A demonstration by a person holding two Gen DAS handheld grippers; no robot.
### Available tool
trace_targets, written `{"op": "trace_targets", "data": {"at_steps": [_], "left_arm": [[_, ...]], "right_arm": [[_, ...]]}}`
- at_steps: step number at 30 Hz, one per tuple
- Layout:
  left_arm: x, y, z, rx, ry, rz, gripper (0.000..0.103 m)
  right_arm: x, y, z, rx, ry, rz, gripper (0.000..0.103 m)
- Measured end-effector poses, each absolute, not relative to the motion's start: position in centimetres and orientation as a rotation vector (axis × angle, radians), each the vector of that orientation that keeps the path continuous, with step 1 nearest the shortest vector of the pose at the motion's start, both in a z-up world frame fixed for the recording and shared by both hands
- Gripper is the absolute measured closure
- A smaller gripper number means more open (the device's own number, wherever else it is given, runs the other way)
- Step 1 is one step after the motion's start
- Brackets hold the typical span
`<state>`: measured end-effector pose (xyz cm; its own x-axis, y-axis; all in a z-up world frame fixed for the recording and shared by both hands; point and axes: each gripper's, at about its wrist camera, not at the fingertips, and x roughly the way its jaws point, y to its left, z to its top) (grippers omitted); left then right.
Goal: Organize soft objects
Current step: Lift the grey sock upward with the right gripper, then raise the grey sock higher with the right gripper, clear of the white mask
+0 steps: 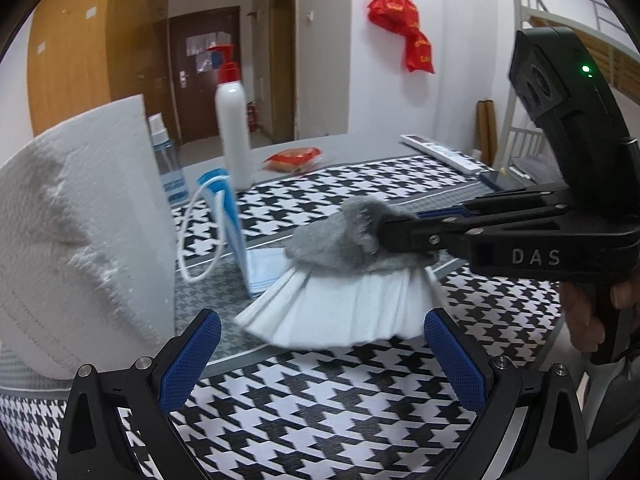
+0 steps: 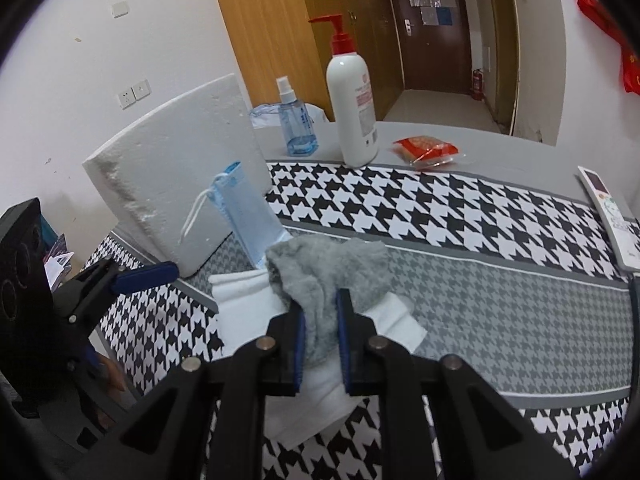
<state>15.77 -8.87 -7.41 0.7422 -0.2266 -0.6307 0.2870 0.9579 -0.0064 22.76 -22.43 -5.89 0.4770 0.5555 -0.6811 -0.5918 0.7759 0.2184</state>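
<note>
One grey cloth (image 2: 320, 276) pinched by right tongs (image 2: 321, 336), over one white towel (image 1: 344, 308).

From my feed I see white walls (image 2: 80, 40) with sockets (image 2: 134, 94), a tall wooden wardrobe (image 2: 272, 20), a corridor ending at a dark brown door (image 2: 432, 28) with a fire extinguisher (image 2: 477, 84) beside it, a white bunk-bed frame (image 1: 560, 12), and a houndstooth-covered table (image 2: 460, 216).
</note>
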Motion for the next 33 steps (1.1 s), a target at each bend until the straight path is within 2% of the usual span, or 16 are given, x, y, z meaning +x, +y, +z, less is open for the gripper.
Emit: {"op": "trace_targets", "data": {"at_steps": [7,9,12,14,15,17,19,23,33], "left_arm": [[16.1,-10.0,-7.8,0.105,0.710,-0.323,0.002],[16.3,-10.2,-8.0,0.100,0.727,-0.333,0.007],[16.7,-10.4,-8.3,0.098,0.760,-0.347,0.026],[17.1,-10.5,-8.7,0.094,0.787,-0.348,0.049],[17.3,-10.5,-8.9,0.091,0.805,-0.348,0.055],[17.4,-10.5,-9.3,0.093,0.821,-0.340,0.076],[17.4,-10.4,-9.3,0.090,0.819,-0.341,0.091],[17.1,-10.3,-9.1,0.078,0.813,-0.361,0.099],[15.6,-9.4,-8.0,0.073,0.783,-0.373,0.099]], "right_arm": [[22.1,-22.7,-5.8,-0.032,0.813,0.714,0.086],[21.9,-22.9,-5.7,-0.024,0.814,0.717,0.086],[21.7,-23.0,-5.8,-0.021,0.818,0.718,0.086],[21.7,-23.0,-5.8,-0.019,0.820,0.717,0.085],[21.7,-23.0,-5.8,-0.020,0.820,0.717,0.085],[21.6,-23.0,-5.8,-0.018,0.822,0.717,0.085],[21.6,-23.1,-5.8,-0.014,0.823,0.716,0.085],[21.6,-23.5,-5.6,0.000,0.819,0.707,0.085],[21.8,-25.5,-4.1,0.041,0.766,0.642,0.086]]}}
